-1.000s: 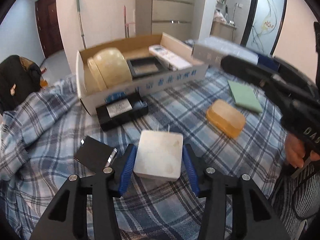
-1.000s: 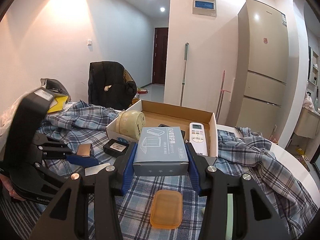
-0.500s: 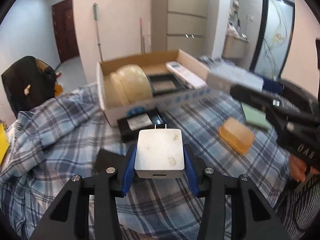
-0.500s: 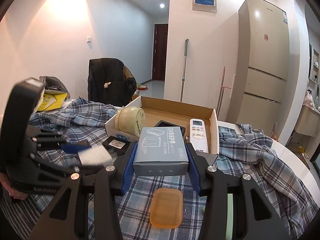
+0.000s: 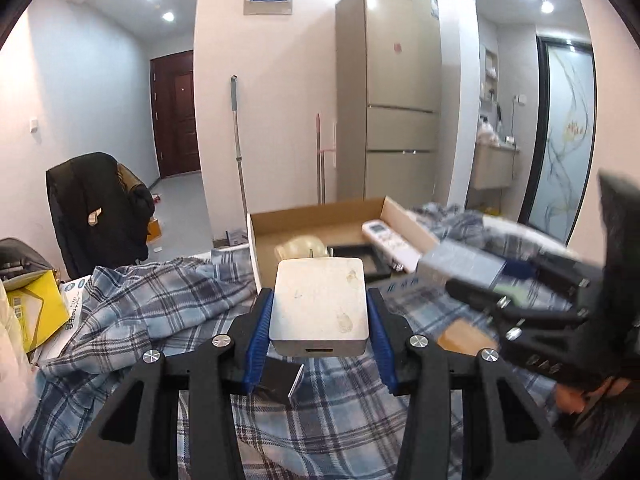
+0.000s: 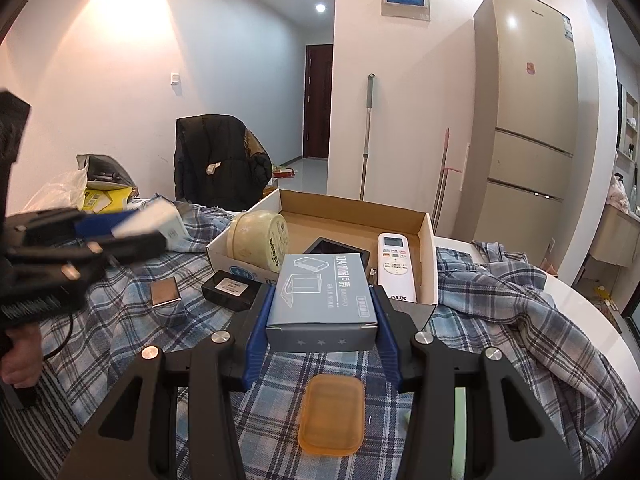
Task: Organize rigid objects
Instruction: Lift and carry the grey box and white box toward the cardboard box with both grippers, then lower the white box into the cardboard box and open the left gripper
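In front of the cardboard box [image 6: 426, 256], above the plaid cloth [image 6: 500, 320], the right gripper [image 6: 322, 320] is clamped on a grey carton [image 6: 322, 300]: both blue pads press its long sides, so its long axis runs away from the camera toward the box, its starred short end facing back and its printed top face up. Left of the box, the left gripper [image 5: 319, 316] is likewise closed on a white adapter [image 5: 319, 300], pads on its two side faces; the adapter lies flat and clear of the cloth, its slotted end toward the camera and its metal prongs pointing at the box. It is nearly square, so no long axis can be told. Inside the box a white remote [image 6: 394, 266] lies along the right wall, long axis front to back, display end farthest; a cream jar [image 6: 258, 244] lies on its side in the left corner, and a dark tray [image 6: 336, 248] lies between them. Near the box's front wall, on the cloth, rest a black case [image 6: 230, 288], and closer to the camera an orange soap-like block [image 6: 332, 420].
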